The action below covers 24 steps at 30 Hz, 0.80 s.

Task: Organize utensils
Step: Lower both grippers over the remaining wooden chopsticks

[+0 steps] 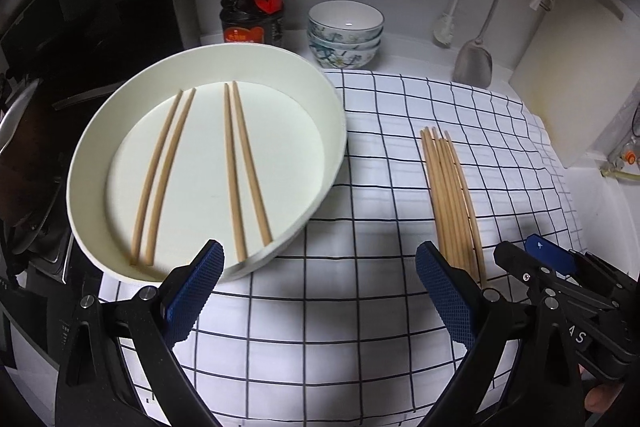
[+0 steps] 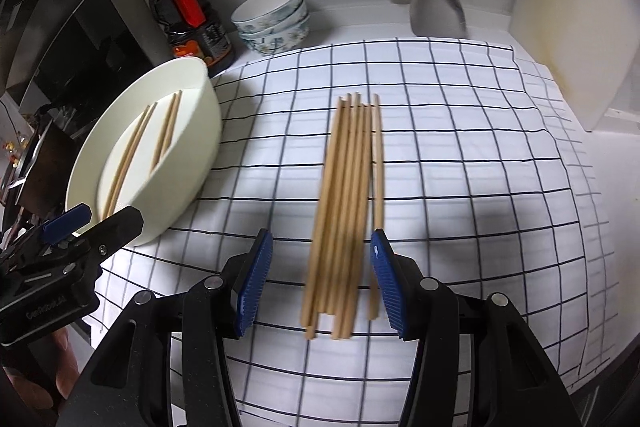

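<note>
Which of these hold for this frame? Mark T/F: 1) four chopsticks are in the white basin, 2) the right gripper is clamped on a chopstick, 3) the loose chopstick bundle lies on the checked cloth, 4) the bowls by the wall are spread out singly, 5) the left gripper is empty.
1) Four chopsticks lie in the white basin. True: two pairs, side by side.
2) The right gripper is clamped on a chopstick. False: its jaws stand apart over the chopstick bundle, pads not pressing it.
3) The bundle lies on the checked cloth. True.
4) The bowls are spread out singly. False: they are stacked.
5) The left gripper is empty. True: open, nothing between its pads.
</note>
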Available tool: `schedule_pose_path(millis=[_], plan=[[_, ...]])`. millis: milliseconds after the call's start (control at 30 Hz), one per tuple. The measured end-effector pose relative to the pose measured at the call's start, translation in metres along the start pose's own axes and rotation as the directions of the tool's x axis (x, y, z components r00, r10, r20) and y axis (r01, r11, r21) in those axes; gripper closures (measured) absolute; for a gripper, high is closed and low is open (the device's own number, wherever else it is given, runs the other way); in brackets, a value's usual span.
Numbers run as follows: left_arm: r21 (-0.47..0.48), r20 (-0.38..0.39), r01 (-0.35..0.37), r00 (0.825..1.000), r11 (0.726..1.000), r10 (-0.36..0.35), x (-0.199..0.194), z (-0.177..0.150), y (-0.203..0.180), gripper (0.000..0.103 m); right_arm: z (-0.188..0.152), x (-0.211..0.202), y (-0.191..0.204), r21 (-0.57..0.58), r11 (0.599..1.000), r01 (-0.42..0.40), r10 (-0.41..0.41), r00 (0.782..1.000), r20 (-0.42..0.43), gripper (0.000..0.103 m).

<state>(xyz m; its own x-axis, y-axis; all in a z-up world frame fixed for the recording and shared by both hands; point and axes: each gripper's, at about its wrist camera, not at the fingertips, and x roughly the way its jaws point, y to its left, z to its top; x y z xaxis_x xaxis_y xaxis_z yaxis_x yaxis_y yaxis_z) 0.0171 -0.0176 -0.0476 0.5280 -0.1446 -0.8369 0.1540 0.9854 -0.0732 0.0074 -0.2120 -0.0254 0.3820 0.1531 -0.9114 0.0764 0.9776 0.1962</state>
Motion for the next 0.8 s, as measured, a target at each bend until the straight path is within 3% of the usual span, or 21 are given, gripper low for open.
schedule_pose_path(millis=[500, 800], plan=[[0.039, -0.011, 0.026, 1.0, 0.999, -0.026, 0.02, -0.008, -0.034, 0.008, -0.01, 0.007, -0.038, 0.023, 0.999, 0.029, -0.029, 0.999, 0.012, 0.054], [0.051, -0.022, 0.022, 1.0, 0.998, -0.021, 0.043, -0.012, -0.055, 0.008, -0.018, 0.032, -0.061, 0.032, 0.999, 0.036, -0.036, 0.999, -0.011, 0.054]])
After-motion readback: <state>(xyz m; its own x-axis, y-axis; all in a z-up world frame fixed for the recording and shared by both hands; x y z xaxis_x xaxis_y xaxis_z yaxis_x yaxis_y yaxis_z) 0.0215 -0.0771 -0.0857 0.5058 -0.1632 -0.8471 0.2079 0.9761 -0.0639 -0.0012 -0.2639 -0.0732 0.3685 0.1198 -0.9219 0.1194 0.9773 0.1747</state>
